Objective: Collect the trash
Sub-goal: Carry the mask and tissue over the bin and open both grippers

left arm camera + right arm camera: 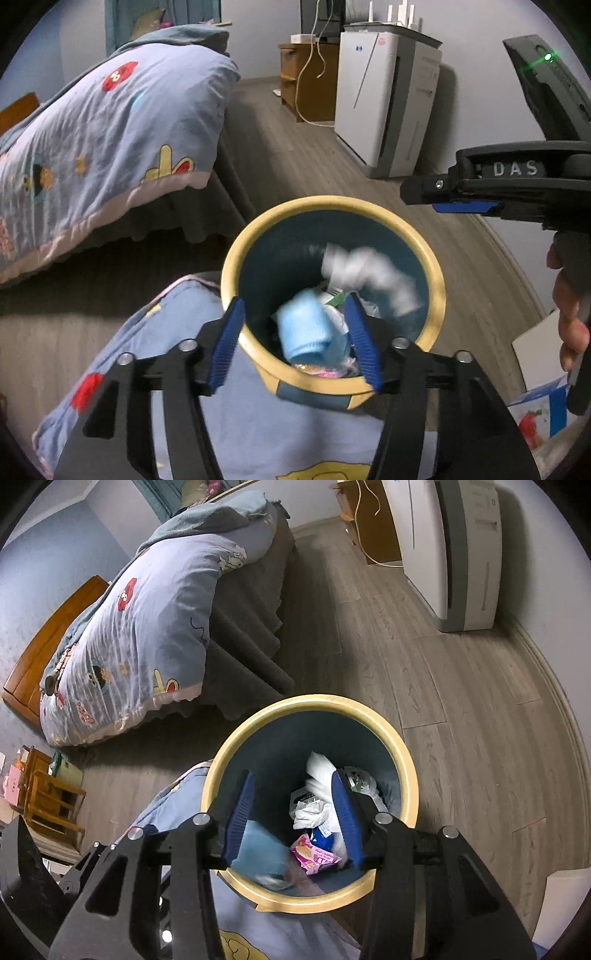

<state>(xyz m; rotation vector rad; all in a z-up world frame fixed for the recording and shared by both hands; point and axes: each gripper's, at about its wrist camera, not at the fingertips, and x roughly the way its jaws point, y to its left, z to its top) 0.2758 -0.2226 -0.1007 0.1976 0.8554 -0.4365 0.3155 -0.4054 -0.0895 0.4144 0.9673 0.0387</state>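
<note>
I see both grippers poised over the bin (332, 206), a round pail with a cream-yellow rim and a dark blue inside, standing on the grey wood floor (424, 236) beside the bed (110, 147).

My left gripper (295, 339) has its blue pads spread apart, with nothing pressed between them. A pale blue crumpled piece (306, 334) shows in the gap between the fingers, blurred, inside the bin's mouth and apart from both pads. A white piece (369, 273), also blurred, sits further right within the bin opening.

My right gripper (293, 818) likewise stands parted, gripping nothing. Through its fingers I see the bin's contents: white crumpled paper or plastic (317, 786), a pink wrapper (314, 854), a blue-and-white packet (325, 832) and the pale blue piece at lower left, smeared. In the left view the right gripper enters from the right edge above the bin, with a person's hand (569, 310) on its handle.

A fold of the blue patterned quilt (240, 424) lies against the bin's near side. A white appliance (384, 103) stands by the wall, with a wooden cabinet (303, 81) behind it.
</note>
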